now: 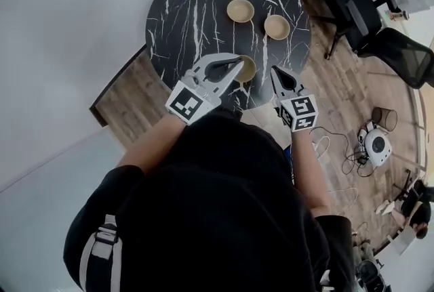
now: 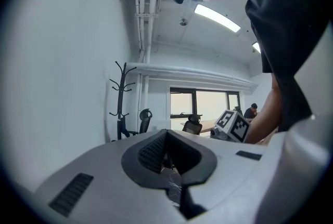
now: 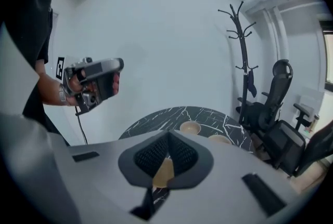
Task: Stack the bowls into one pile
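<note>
Bowls: three, tan, shallow, all upright with mouths facing up, standing apart on round black white-veined bench (image 1: pixel 183 6). Round in plan, so no long axis to report. Far bowl (image 1: pixel 240 10) toward back of bench. Second bowl (image 1: pixel 277 27) near it, closer to right edge. Nearest bowl (image 1: pixel 249 71) at near edge, partly covered in head view by left gripper (image 1: pixel 239 63). None stacked, none touching another.

Left gripper: held roughly level above near edge of bench, overlapping nearest bowl in head view. Jaws closed tip to tip, nothing held.

Right gripper (image 1: pixel 274 72): just right of nearest bowl, angled down toward bench. Jaws likewise closed together and empty. In right gripper view, tan of nearest bowl visible beyond, through gap behind the tips.

Markings: black-and-white square markers on cube of each gripper; patterns, not lettering.

Surroundings: coat stand (image 3: pixel 242 51) and black office chairs (image 3: pixel 273 108) beyond bench. Wood floor (image 1: pixel 339 80) to the right, with cables and small white device (image 1: pixel 377 145) lying on it.
</note>
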Demonstrator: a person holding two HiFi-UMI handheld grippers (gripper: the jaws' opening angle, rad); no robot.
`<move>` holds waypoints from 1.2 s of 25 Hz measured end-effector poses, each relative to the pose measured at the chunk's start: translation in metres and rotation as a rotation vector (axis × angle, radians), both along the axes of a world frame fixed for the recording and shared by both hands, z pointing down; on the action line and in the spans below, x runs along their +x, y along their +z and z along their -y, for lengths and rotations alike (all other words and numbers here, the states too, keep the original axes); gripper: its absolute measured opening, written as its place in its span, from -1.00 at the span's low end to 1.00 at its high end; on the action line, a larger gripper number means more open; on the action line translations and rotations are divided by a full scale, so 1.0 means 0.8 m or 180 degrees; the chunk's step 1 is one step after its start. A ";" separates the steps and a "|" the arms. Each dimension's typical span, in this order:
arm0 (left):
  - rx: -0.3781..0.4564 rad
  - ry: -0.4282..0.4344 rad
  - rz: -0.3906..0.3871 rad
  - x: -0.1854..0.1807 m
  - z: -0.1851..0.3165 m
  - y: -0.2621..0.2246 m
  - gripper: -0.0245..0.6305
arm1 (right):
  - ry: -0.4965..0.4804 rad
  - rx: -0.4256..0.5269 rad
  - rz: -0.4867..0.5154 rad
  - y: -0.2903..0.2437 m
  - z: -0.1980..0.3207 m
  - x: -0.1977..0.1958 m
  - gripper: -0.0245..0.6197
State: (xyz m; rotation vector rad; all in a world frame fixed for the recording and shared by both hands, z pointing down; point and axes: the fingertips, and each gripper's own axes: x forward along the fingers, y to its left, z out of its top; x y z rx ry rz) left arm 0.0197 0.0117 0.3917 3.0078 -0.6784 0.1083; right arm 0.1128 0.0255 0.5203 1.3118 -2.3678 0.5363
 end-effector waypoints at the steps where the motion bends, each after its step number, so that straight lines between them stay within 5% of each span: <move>1: -0.0006 -0.0013 -0.0002 -0.004 0.008 0.002 -0.92 | -0.0026 -0.0096 -0.0033 0.015 0.007 -0.004 -0.95; 12: 0.0190 0.0036 -0.0034 -0.014 0.054 0.001 -0.92 | -0.0218 -0.1057 -0.0217 0.156 0.041 -0.042 -0.95; 20: 0.0032 0.0119 -0.0208 -0.009 0.059 0.001 -0.92 | -0.0365 -0.1753 -0.0656 0.243 0.030 -0.038 -0.95; 30: 0.0104 -0.0015 -0.0181 -0.010 0.063 0.000 -0.92 | -0.0600 -0.2074 -0.0964 0.278 0.034 -0.035 -0.67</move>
